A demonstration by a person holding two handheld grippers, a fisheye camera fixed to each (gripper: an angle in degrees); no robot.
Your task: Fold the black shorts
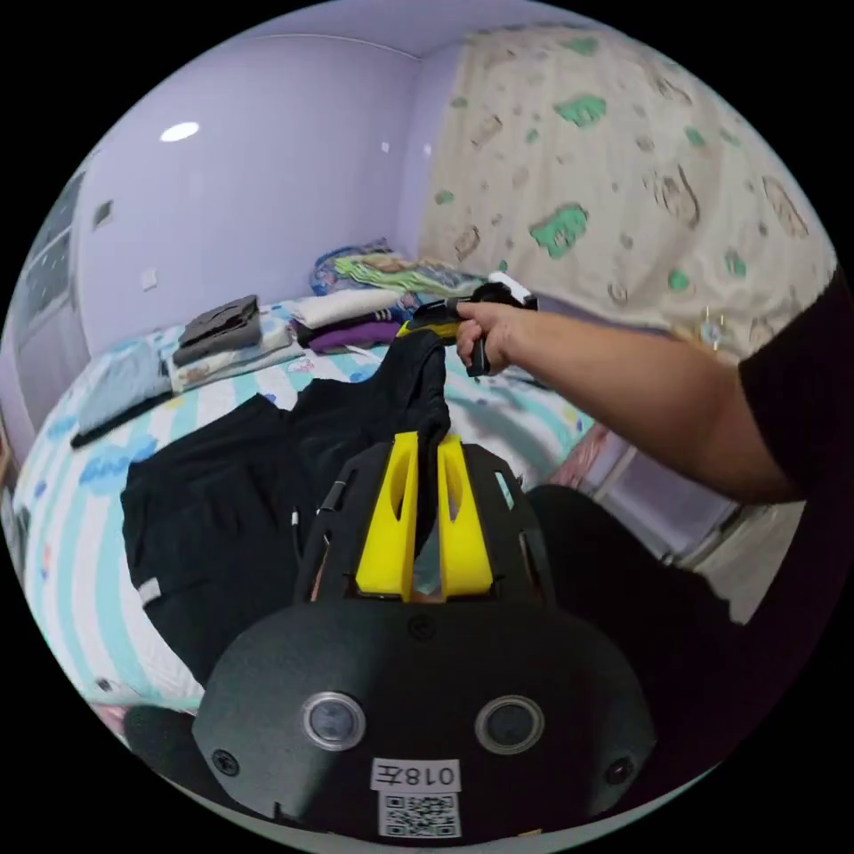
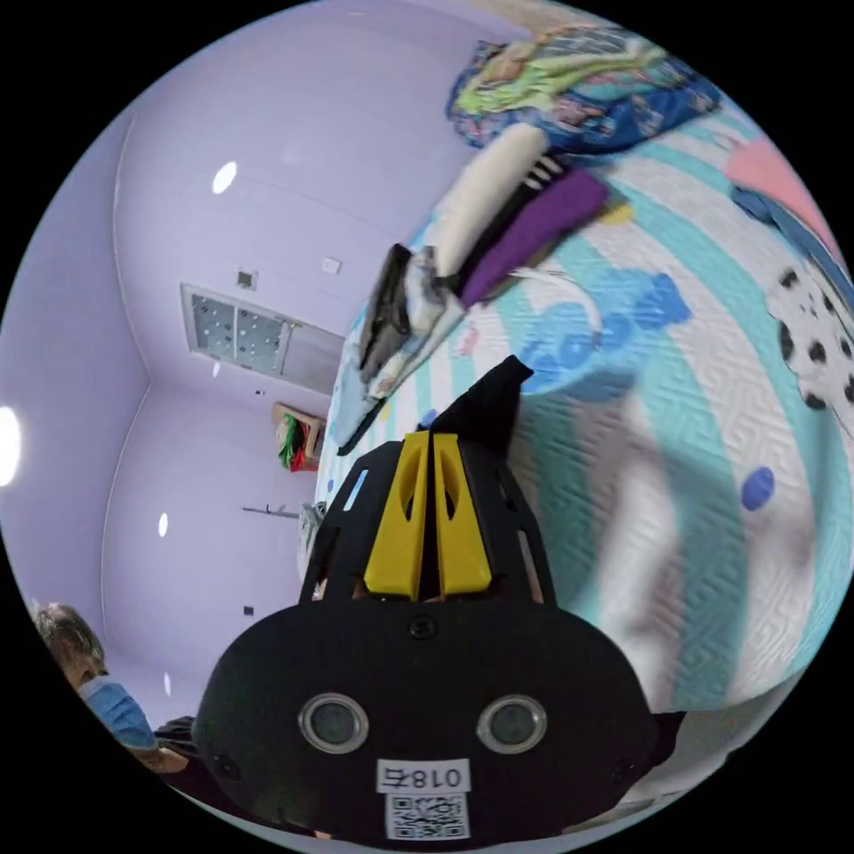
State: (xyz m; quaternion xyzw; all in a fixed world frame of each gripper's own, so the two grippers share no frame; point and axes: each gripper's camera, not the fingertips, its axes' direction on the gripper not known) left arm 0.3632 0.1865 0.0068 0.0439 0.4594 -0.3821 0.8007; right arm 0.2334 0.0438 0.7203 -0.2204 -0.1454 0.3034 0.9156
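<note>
The bed (image 1: 80, 534), covered in a quilted sheet striped teal and white with blue cartoon shapes, carries the black shorts (image 1: 231, 498) in the left gripper view; most of the garment lies spread and rumpled at 9 o'clock from the left gripper (image 1: 425, 445), with a small pale tab near its lower edge. One edge of the cloth is lifted off the sheet and pulled taut. The left gripper's yellow jaws stand narrow, pinching a fold of that soft matte fabric between them. At 12 o'clock from them, a hand (image 1: 487, 334) holds the right gripper (image 1: 418, 331), at which the raised edge of the shorts ends. In the right gripper view, the right gripper's (image 2: 431, 440) yellow jaws are closed nearly flat together, a pointed black corner of the shorts standing out at 1 o'clock. Folded clothes (image 1: 236, 334) are stacked at the bed's far side.
</note>
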